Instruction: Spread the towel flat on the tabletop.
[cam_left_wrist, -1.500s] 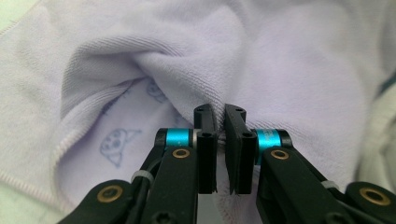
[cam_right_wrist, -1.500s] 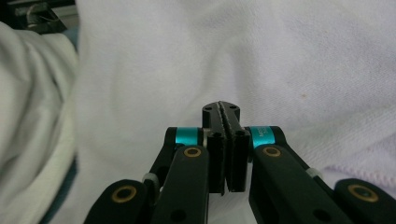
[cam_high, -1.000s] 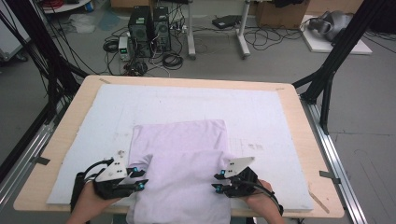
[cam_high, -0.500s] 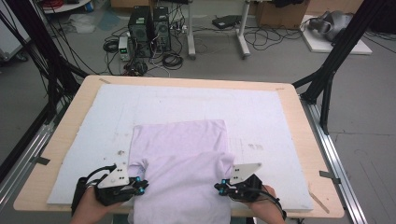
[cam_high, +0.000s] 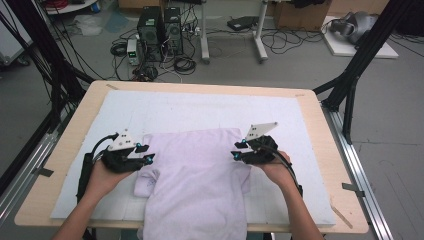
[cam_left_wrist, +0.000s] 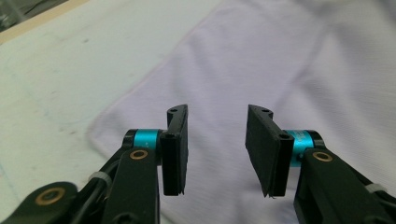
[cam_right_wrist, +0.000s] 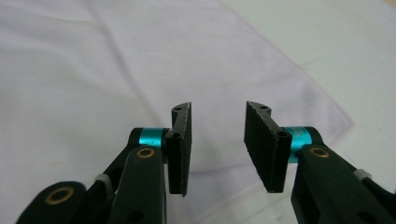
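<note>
A pale lilac cloth (cam_high: 200, 185) lies on the white mat (cam_high: 200, 107), its near end hanging over the table's front edge. A bunched fold sits at its left side. My left gripper (cam_high: 148, 152) hovers over the cloth's left edge, and my right gripper (cam_high: 236, 148) over its right edge. In the left gripper view the jaws (cam_left_wrist: 217, 149) stand apart above the cloth (cam_left_wrist: 280, 56) with nothing between them. The right gripper (cam_right_wrist: 217, 147) looks the same over the cloth (cam_right_wrist: 93, 70). Both pairs of jaws have just been opening.
The wooden table (cam_high: 320, 145) rims the mat on all sides, with metal rails (cam_high: 360, 165) along its left and right. Black frame posts (cam_high: 350, 85) rise at both far corners. Computer towers (cam_high: 160, 25) and cables lie on the floor beyond.
Both hands have moved from the cloth's near end up toward its middle, farther from the front edge. Both grippers have gone from nearly shut to open, and the cloth's left side now shows a bunched fold.
</note>
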